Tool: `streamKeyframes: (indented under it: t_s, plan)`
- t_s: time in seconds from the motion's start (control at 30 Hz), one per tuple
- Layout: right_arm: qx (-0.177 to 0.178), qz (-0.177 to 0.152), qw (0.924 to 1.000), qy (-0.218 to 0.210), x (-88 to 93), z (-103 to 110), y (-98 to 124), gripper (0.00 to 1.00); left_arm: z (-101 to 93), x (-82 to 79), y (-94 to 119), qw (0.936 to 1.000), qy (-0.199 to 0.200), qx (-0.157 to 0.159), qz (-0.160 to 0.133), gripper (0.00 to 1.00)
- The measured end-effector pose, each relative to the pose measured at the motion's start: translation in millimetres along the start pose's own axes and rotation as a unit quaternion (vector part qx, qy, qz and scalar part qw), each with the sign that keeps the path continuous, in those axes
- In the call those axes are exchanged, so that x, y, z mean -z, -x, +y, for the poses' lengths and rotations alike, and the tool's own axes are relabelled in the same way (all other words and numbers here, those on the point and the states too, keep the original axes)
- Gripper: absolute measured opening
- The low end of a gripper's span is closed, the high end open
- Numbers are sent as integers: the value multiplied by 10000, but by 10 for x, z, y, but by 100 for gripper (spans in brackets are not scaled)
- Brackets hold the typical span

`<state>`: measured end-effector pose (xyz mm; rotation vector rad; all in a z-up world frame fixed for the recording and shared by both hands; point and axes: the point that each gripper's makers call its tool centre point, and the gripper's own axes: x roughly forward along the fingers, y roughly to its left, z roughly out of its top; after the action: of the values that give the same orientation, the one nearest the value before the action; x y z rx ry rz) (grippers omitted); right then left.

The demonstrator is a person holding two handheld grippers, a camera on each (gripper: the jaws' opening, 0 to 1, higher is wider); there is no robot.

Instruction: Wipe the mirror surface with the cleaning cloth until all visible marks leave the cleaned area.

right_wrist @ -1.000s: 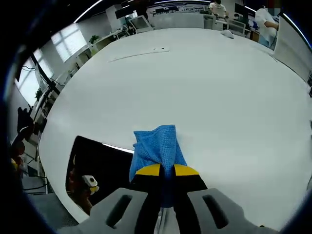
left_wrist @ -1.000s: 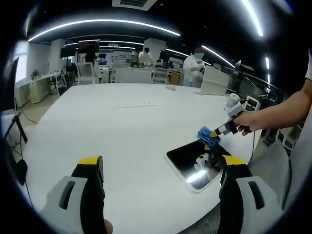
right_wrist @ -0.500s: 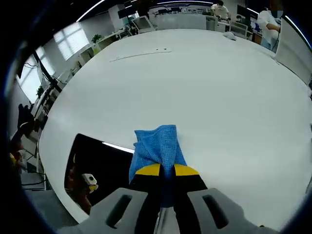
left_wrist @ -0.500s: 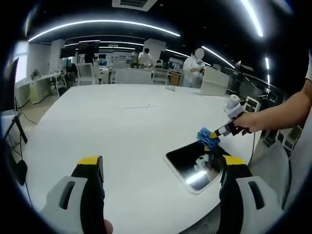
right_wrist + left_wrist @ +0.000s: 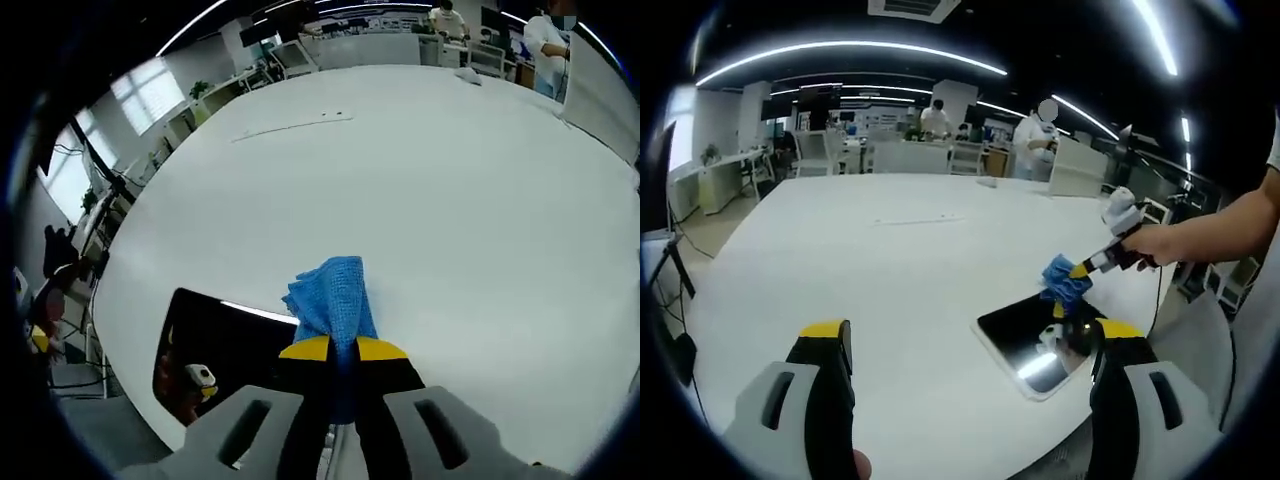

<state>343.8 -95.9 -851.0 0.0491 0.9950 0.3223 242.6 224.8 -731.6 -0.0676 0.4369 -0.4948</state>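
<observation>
A large white table (image 5: 890, 260) with a rounded edge carries everything — its top is smooth and mostly bare. A dark rectangular mirror (image 5: 1035, 335) with rounded corners lies flat on it, close to the near right edge in the left gripper view, reflecting a strip of ceiling light. Far across the top, a thin pale line (image 5: 290, 127) runs along the surface, and a small pale object (image 5: 466, 71) sits near the far edge — too small to identify.
</observation>
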Motion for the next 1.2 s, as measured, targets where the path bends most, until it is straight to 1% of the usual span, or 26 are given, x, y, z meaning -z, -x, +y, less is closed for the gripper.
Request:
streamKeyframes:
  t_s: [0.1, 0.2, 0.33, 0.37, 0.43, 0.47, 0.53, 0.6, 0.63, 0.73, 0.87, 1.0, 1.13, 1.17, 1.2]
  plan:
    - [14, -172, 9999, -2, -105, -96, 211, 2, 31, -103, -4, 9999, -32, -5, -95, 99]
    - [59, -195, 9998, -40, -105, -276, 324, 2, 92, -182, -3, 9998, -81, -48, -155, 99]
    - [172, -123, 9997, -150, 13, -533, 459, 2, 146, -286, -16, 9995, -81, -122, -281, 99]
    - [207, -157, 9995, -187, 31, -579, 489, 2, 148, -291, -15, 9995, -88, -120, -284, 99]
    - [309, -95, 9991, -274, 132, -700, 523, 2, 156, -295, -14, 9995, -118, -146, -260, 99]
    - [323, -50, 9988, -369, 182, -755, 524, 2, 163, -327, -17, 9994, -116, -155, -292, 99]
    - [401, -23, 9984, -396, 243, -852, 504, 2, 154, -362, -14, 9993, -125, -147, -333, 99]
    - [442, 8, 9980, -453, 303, -905, 492, 2, 146, -381, -6, 9991, -139, -169, -366, 99]
    - [458, 61, 9974, -555, 353, -934, 470, 2, 138, -379, -2, 9991, -134, -170, -361, 99]
    - [474, 84, 9973, -549, 412, -954, 433, 2, 134, -361, 19, 9991, -134, -207, -344, 99]
    - [516, 161, 9975, -457, 490, -929, 386, 3, 128, -325, 49, 9991, -103, -262, -313, 99]
    - [563, 257, 9971, -436, 549, -1003, 267, 3, 109, -309, 73, 9991, -95, -289, -290, 99]
    - [575, 400, 9969, -351, 644, -1011, 172, 3, 87, -317, 90, 9990, -98, -322, -296, 99]
    - [580, 398, 9971, -290, 663, -1005, 154, 3, 87, -316, 93, 9990, -94, -332, -300, 99]
    - [617, 357, 9971, -247, 642, -1015, 161, 2, 86, -315, 95, 9989, -95, -336, -306, 99]
